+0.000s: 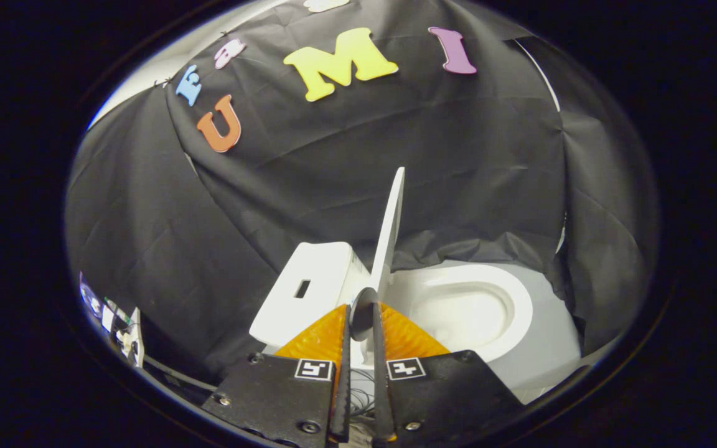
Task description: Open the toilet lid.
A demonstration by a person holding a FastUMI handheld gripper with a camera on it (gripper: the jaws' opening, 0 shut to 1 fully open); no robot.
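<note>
Gripper view | gripper (362,311) nearly closed, clamping nothing | flat lid (391,230) upright | glossy oval bowl (467,308) exposed

**Black cloth on all sides**

Creased black cloth (346,162) draped the booth wall in hanging folds. Above it, a pale surface (165,59) showed, bright with light. Low down beside the cloth sat some small clutter (116,326), perhaps cables and equipment, too small to tell.

Gripper (361,311): two black plates with screws, each bearing a square black-and-white marker; thin cables between them.
</note>
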